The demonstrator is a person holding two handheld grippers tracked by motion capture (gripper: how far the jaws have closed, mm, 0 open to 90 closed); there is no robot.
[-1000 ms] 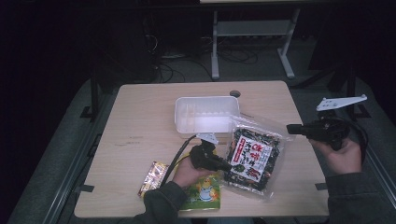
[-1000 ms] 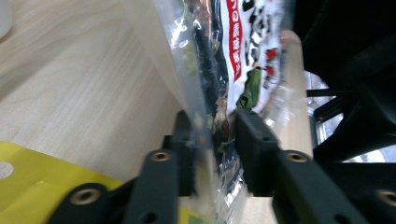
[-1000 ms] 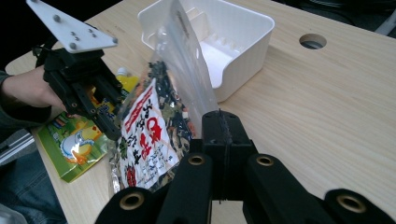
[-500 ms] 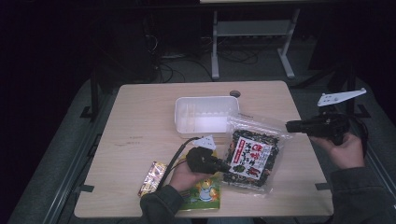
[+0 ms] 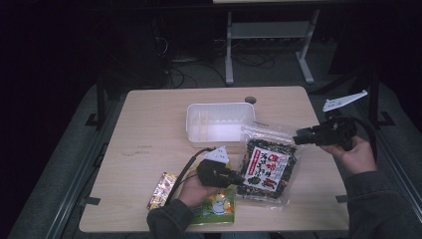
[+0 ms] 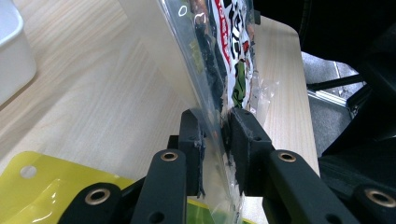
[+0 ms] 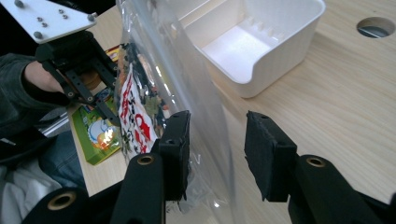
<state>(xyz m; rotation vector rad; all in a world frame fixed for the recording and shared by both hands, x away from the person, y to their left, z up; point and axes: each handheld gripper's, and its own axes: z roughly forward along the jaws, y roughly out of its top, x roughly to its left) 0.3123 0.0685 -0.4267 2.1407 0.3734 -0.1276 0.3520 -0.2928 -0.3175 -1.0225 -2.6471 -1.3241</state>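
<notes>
A clear snack bag (image 5: 268,167) with a red, white and black label lies tilted on the table right of centre. My left gripper (image 5: 241,178) is shut on its clear lower-left edge; in the left gripper view the pads (image 6: 215,126) pinch the film of the bag (image 6: 224,51). My right gripper (image 5: 297,140) is at the bag's upper-right edge. Its jaws (image 7: 217,126) have just been opening, and the clear film of the bag (image 7: 140,112) hangs loose in the gap between them.
A white plastic container (image 5: 219,105) stands behind the bag, near a round hole (image 5: 250,99) in the tabletop. A yellow-green packet (image 5: 219,206) lies under my left hand. A small shiny snack packet (image 5: 161,189) lies left of it.
My right gripper has shifted slightly left along the bag's upper-right edge. The left gripper has kept its hold in the same place.
</notes>
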